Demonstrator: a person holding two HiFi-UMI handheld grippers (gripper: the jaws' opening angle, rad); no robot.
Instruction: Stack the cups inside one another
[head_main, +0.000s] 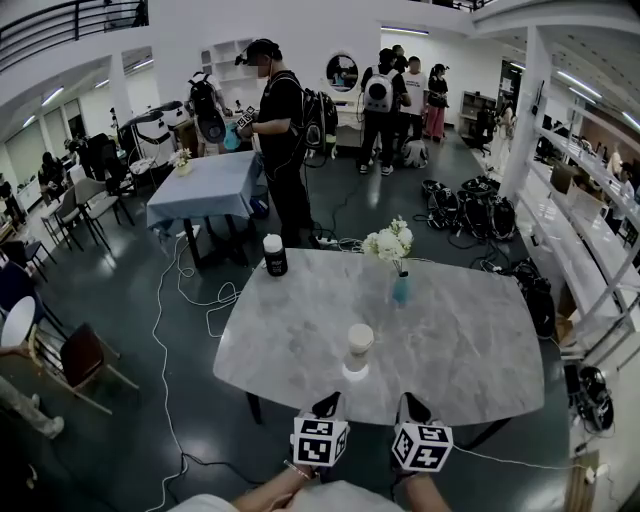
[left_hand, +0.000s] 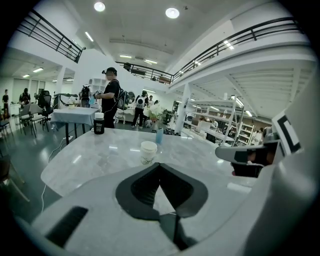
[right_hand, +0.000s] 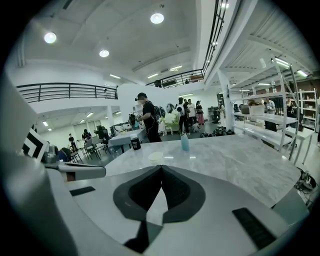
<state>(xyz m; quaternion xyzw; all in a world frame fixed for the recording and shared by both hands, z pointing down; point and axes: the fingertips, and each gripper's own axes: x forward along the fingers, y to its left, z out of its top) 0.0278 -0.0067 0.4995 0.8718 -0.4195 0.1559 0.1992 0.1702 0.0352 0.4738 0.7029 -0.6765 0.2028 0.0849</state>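
1 cup (head_main: 359, 346), 1 jar (head_main: 274, 255), 1 vase (head_main: 401, 289), 2 hand-held grippers: L (head_main: 327, 405), R (head_main: 413, 406).

The right gripper (right_hand: 161, 168) has its black padded jaws together at the tips, with nothing between them. Just beyond the tips, on the grey marble table (right_hand: 240, 160), the rim of a pale paper cup (right_hand: 156, 156) shows. Farther back stand a slim blue vase (right_hand: 185, 142) with white flowers and, to its left, a black canister with a white lid (right_hand: 135, 142). The left gripper (right_hand: 95, 172) reaches in from the left edge. A person in black (right_hand: 149, 120) stands behind the table.
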